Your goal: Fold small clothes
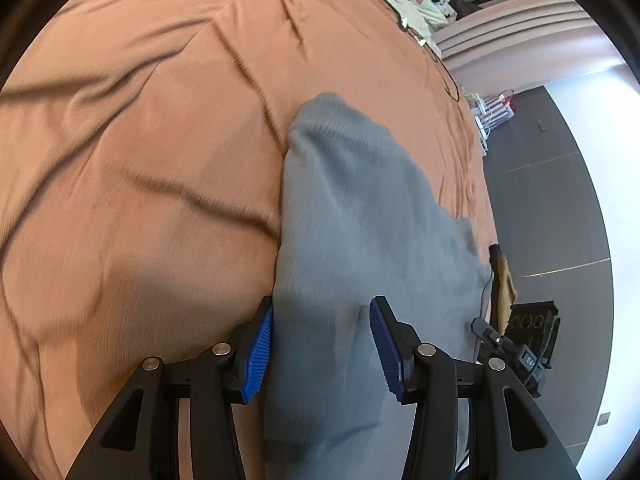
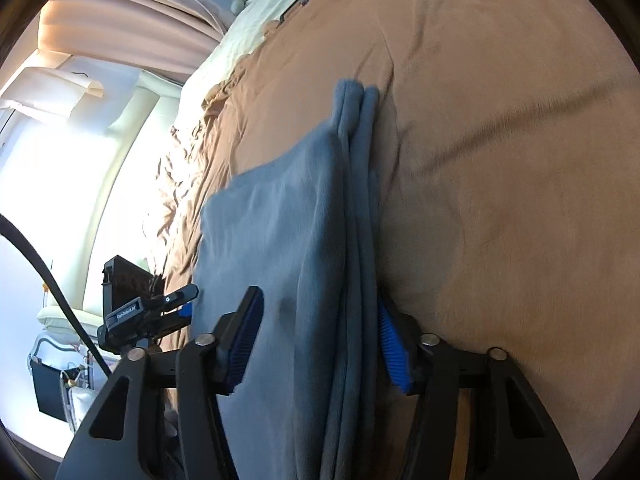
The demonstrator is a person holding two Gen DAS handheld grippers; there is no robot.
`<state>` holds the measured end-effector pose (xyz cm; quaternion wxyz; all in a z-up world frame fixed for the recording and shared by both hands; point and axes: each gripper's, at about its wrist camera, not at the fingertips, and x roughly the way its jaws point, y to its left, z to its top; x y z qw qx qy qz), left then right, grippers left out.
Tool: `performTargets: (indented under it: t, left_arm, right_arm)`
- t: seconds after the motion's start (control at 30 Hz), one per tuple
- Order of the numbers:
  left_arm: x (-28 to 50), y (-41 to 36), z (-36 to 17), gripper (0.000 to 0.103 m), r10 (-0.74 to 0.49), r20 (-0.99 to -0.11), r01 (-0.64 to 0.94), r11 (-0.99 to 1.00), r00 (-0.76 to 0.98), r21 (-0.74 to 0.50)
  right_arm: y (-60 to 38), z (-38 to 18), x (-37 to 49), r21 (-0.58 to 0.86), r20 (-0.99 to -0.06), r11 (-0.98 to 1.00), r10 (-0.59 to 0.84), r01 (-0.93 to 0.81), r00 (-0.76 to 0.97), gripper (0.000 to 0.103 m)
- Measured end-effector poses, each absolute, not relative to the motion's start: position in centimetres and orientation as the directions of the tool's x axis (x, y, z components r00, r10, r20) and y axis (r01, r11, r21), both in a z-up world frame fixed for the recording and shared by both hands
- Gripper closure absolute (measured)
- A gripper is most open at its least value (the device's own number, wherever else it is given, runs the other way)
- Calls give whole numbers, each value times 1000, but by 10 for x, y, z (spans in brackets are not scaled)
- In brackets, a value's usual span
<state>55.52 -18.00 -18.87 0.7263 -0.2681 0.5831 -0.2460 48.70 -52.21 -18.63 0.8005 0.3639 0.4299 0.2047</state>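
Holding my left gripper [image 1: 322,350] and right gripper [image 2: 320,344] spread, each straddling the grey garment [image 1: 360,216] without pinching, I see its long axis run straight ahead from both, lying on the brown bedspread [image 1: 140,140].

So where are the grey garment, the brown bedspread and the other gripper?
grey garment [image 1: 352,208]: left wrist view, middle of the cloth.
brown bedspread [image 1: 140,128]: left wrist view, bare wrinkled area.
right gripper [image 1: 516,344]: left wrist view, its black body at the garment's edge.
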Motion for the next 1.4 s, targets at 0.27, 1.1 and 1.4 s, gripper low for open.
performTargets:
  t: [0.27, 1.1, 1.4]
  left_arm:
    - [591, -194, -197, 66, -671, -713, 19, 731, 205, -682]
    - [516, -175, -86, 93, -747, -564, 128, 635, 352, -762]
    - [457, -160, -13, 93, -768, -478, 222, 601, 426, -768]
  right_arm:
    - [-523, -190, 508, 762, -556, 647, 628, 31, 545, 67]
    - [-480, -75, 383, 632, -523, 770, 507, -86, 685, 92]
    - [-476, -28, 284, 590, -446, 790, 492, -168, 748, 92]
